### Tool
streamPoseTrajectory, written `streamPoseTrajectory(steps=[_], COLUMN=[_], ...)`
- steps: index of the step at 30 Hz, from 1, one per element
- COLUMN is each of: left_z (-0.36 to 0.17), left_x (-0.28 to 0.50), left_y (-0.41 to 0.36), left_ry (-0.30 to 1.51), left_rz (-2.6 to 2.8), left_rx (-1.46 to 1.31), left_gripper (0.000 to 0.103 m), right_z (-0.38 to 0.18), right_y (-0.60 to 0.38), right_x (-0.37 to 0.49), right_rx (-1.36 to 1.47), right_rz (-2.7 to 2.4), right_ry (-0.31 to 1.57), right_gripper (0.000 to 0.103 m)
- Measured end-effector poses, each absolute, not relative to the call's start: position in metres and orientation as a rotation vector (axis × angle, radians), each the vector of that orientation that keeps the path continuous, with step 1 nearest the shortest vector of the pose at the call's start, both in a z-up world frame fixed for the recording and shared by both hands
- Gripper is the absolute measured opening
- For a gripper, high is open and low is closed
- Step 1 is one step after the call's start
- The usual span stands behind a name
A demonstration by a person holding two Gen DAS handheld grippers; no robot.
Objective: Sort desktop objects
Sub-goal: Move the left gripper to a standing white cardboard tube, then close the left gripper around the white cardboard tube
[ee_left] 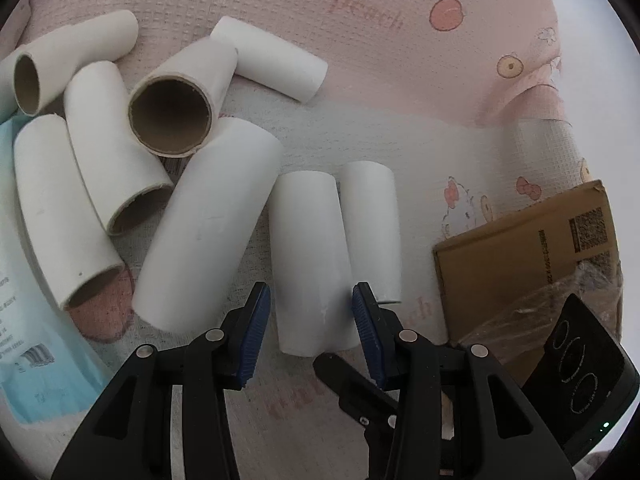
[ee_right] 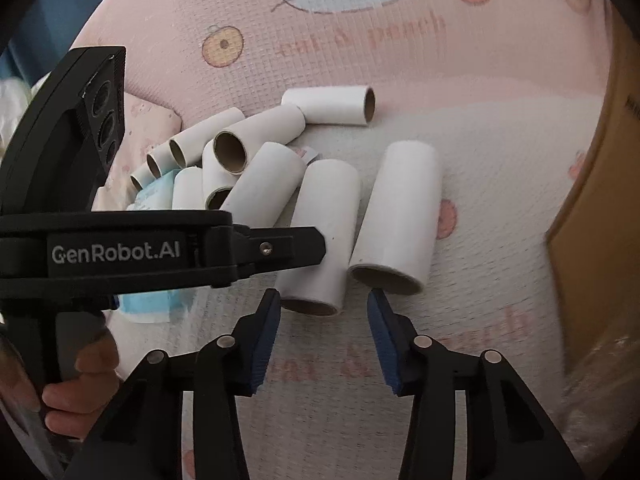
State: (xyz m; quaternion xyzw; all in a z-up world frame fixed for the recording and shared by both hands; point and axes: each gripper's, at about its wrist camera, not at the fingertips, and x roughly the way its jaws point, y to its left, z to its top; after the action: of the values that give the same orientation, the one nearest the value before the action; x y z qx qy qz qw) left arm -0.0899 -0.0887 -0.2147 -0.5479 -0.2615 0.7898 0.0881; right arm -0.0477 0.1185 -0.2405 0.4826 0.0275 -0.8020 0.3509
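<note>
Left gripper (ee_left: 311,312) jaws part-open, straddling near end of cardboard tube (ee_left: 310,260) on pink mat (ee_left: 400,80), pads not pressing. Right gripper (ee_right: 322,316) jaws part-open, empty, near neighbouring tube (ee_right: 396,216). Risk: closing crushes or rolls tube into neighbour; grippers collide.

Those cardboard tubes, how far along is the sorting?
Barely begun. Two tubes lie side by side, perhaps already set apart. The left hand-held gripper straddles one with its pads not yet pressing; the right hand-held gripper is empty. The jumbled pile on the pink mat is left.
</note>
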Motion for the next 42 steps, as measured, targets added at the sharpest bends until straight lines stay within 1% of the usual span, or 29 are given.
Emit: streamPoseTrajectory(steps=[1,3,5,10,19,24,26,30,33,39,40,42], left_z=[-0.217,-0.218,-0.217,-0.215,-0.218,-0.223,-0.219,-0.207,-0.212,-0.227,-0.229,-0.235], left_x=[-0.091,-0.091,-0.09,-0.08,-0.04,-0.027,-0.029,-0.034,-0.043,-0.058,-0.059,-0.06], left_y=[-0.089,-0.089,-0.088,-0.084,-0.078,-0.074,-0.077,-0.086,-0.091,-0.097,-0.097,-0.099], left_ry=[-0.799,-0.808,-0.801,-0.794,-0.913,-0.944,-0.943,-0.867,-0.868,-0.986,-1.009,-1.077], left_rz=[2.336,2.342,2.357,2.357,2.259,2.251,2.259,2.337,2.33,2.243,2.23,2.188], left_rx=[-1.634,-1.633,-1.627,-1.62,-1.616,-1.615,-1.605,-1.556,-1.585,-1.606,-1.607,-1.605], left_gripper=[0.047,0.047,0.046,0.045,0.045,0.045,0.045,0.046,0.046,0.046,0.046,0.046], right_z=[-0.241,-0.242,-0.241,-0.24,-0.228,-0.227,-0.226,-0.221,-0.223,-0.234,-0.236,-0.241], right_y=[0.118,0.117,0.115,0.114,0.129,0.134,0.137,0.144,0.144,0.139,0.139,0.142], right_x=[-0.049,-0.049,-0.048,-0.048,-0.023,-0.014,-0.015,-0.021,-0.028,-0.039,-0.04,-0.043], right_rx=[1.257,1.262,1.265,1.293,1.364,1.361,1.359,1.349,1.357,1.42,1.426,1.449], right_rz=[-2.061,-2.037,-2.038,-2.004,-1.992,-1.996,-2.005,-2.015,-2.013,-1.96,-1.946,-1.913], right_ry=[0.05,0.023,0.034,0.026,0.061,0.145,0.131,0.072,0.069,-0.009,-0.03,-0.1], right_gripper=[0.035,0.03,0.03,0.025,0.025,0.025,0.025,0.026,0.026,0.026,0.027,0.033])
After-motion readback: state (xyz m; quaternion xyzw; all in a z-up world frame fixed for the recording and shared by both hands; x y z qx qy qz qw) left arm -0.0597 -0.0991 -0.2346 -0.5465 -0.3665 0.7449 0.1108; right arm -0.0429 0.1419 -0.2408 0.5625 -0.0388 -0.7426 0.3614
